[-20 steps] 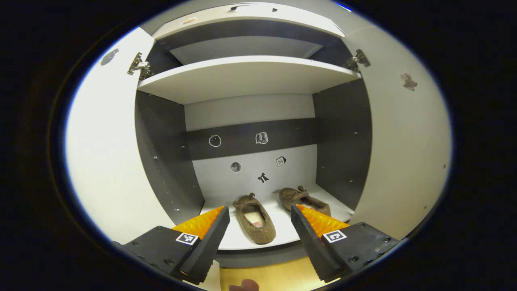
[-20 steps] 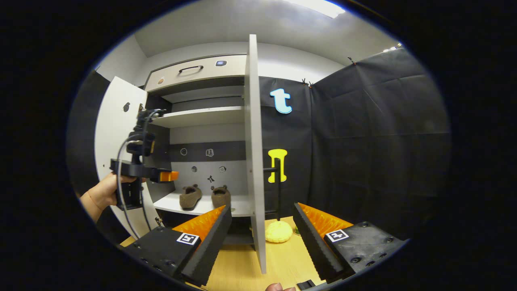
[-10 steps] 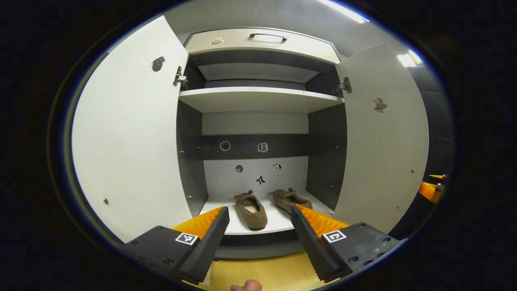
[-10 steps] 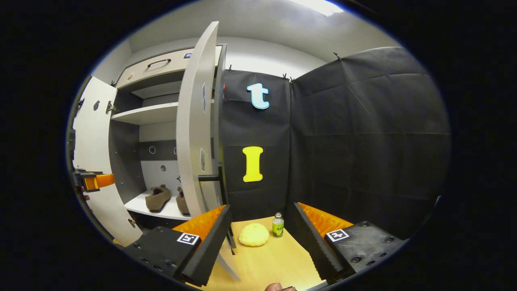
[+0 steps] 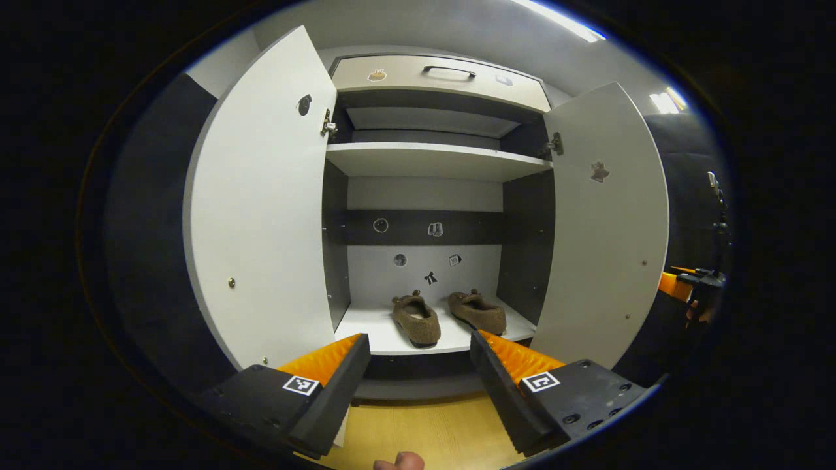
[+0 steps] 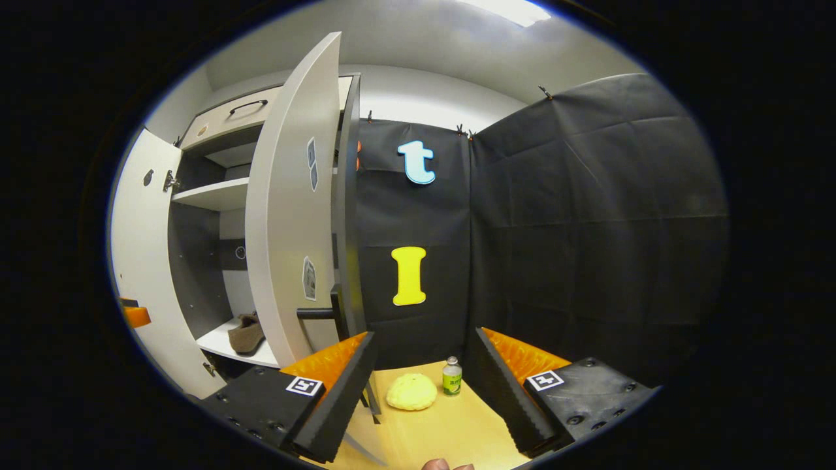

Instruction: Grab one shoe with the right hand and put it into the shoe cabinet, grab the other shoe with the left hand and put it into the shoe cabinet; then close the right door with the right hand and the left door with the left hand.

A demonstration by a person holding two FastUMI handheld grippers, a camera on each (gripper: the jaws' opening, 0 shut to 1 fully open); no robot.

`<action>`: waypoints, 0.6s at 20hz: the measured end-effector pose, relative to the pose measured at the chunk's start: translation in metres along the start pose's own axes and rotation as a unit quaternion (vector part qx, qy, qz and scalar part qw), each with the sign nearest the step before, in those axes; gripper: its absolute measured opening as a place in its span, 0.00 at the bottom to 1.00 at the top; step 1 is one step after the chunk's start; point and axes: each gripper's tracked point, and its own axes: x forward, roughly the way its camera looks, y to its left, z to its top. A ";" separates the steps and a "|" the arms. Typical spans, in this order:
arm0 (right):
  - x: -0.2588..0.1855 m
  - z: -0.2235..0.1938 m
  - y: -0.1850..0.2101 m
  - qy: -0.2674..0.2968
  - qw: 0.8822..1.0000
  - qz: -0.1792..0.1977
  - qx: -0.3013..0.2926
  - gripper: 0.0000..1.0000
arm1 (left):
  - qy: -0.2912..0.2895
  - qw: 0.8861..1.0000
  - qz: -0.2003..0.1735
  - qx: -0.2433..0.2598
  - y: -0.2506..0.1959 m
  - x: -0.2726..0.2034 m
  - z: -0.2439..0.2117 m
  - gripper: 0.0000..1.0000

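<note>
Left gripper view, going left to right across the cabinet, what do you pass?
Open white left door → brown fuzzy shoe on the left → second brown fuzzy shoe → open white right door.

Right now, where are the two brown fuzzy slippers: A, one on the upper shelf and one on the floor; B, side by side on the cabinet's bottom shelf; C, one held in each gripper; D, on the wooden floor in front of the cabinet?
B: both brown fuzzy slippers lie side by side on the white bottom shelf, doors open.
</note>
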 end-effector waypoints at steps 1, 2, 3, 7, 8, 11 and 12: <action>0.000 0.000 0.000 -0.002 1.000 -0.003 -0.006 0.98 | -0.001 1.000 -0.002 -0.004 0.002 -0.004 0.000 0.97; -0.001 0.000 0.001 -0.003 1.000 -0.008 -0.009 0.97 | -0.005 1.000 -0.006 -0.006 0.004 -0.009 0.000 0.97; -0.003 0.001 0.002 -0.002 1.000 -0.013 -0.008 0.98 | -0.014 1.000 -0.007 -0.007 0.007 -0.013 0.003 0.96; -0.009 -0.002 0.013 0.002 1.000 -0.017 0.008 0.97 | -0.024 1.000 -0.006 -0.007 0.024 -0.032 0.003 0.96; -0.011 -0.003 0.018 0.002 1.000 -0.016 0.010 0.98 | -0.021 1.000 -0.001 -0.002 0.030 -0.036 0.002 0.97; -0.019 -0.005 0.039 0.004 1.000 0.000 0.011 0.97 | -0.012 1.000 0.004 0.000 0.040 -0.046 -0.004 0.97; -0.022 -0.006 0.046 0.004 1.000 0.007 0.011 0.97 | -0.009 1.000 0.004 -0.002 0.044 -0.049 -0.007 0.96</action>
